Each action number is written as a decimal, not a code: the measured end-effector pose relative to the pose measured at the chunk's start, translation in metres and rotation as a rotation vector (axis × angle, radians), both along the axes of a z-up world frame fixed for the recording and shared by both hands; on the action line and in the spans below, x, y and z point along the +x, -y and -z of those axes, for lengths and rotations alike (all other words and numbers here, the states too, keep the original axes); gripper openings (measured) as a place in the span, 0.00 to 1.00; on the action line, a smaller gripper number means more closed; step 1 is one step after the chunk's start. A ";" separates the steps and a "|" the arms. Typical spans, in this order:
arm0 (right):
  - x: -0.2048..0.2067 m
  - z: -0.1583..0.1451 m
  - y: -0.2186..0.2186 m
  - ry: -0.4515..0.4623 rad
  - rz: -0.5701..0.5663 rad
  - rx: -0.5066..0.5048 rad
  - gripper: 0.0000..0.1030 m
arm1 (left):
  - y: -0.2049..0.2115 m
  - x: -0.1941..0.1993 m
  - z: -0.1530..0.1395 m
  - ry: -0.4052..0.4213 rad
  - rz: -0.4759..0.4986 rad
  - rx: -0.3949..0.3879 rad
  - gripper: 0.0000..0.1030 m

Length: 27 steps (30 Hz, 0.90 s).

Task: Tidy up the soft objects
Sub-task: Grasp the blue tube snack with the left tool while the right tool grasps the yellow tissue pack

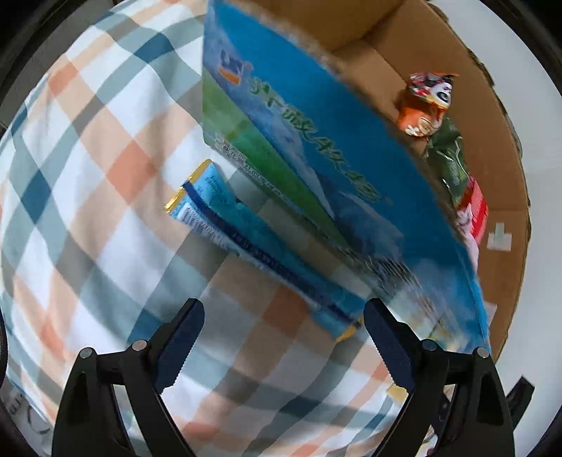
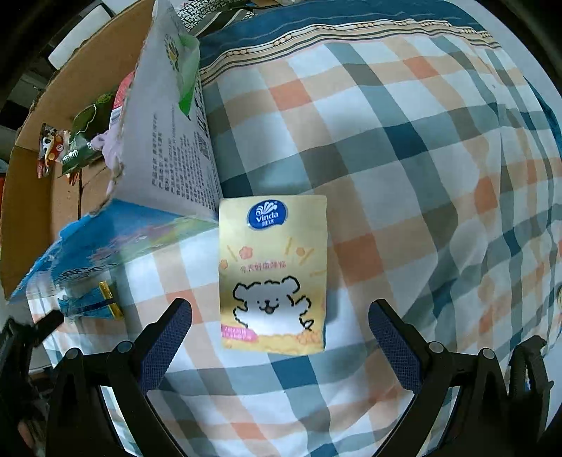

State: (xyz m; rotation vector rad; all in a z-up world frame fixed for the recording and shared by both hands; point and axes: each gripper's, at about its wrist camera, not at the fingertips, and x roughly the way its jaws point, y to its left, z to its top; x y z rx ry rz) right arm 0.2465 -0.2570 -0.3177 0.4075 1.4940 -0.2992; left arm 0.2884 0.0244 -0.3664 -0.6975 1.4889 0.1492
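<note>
A blue tissue pack (image 1: 260,253) lies on the checked bedsheet (image 1: 105,175) against the blue printed side of a cardboard box (image 1: 316,168). My left gripper (image 1: 282,346) is open just short of the pack's near end. The box holds several snack and tissue packets (image 1: 446,140). In the right wrist view a yellow Vinda tissue pack (image 2: 272,274) with a white dog drawing lies flat on the sheet. My right gripper (image 2: 279,335) is open, its fingers on either side of the pack's near end. The blue pack (image 2: 91,302) shows at the left beside the box (image 2: 168,140).
The box's open flaps (image 1: 491,211) stand to the right of my left gripper. A dark blue striped cloth (image 2: 351,24) lies beyond the checked sheet. The checked sheet (image 2: 421,175) spreads wide to the right of the yellow pack.
</note>
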 end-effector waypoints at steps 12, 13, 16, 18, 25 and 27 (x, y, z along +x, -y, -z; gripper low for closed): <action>0.006 0.008 0.001 -0.006 -0.026 -0.017 0.99 | 0.013 -0.007 0.012 0.048 0.054 0.018 0.26; 0.007 0.009 -0.001 -0.005 -0.027 -0.014 0.99 | 0.012 -0.010 0.010 0.041 0.070 0.017 0.25; 0.015 0.012 -0.009 -0.001 -0.034 0.005 0.99 | 0.009 -0.022 0.003 0.012 0.147 0.037 0.22; 0.022 0.017 -0.013 -0.008 -0.034 0.022 0.99 | 0.002 -0.033 -0.002 -0.008 0.194 0.067 0.21; 0.026 0.041 -0.021 -0.098 -0.024 0.063 0.66 | -0.031 -0.050 0.008 -0.071 0.186 0.042 0.45; 0.018 0.041 -0.026 -0.120 -0.056 0.062 0.66 | -0.036 -0.041 0.012 -0.080 0.169 0.029 0.50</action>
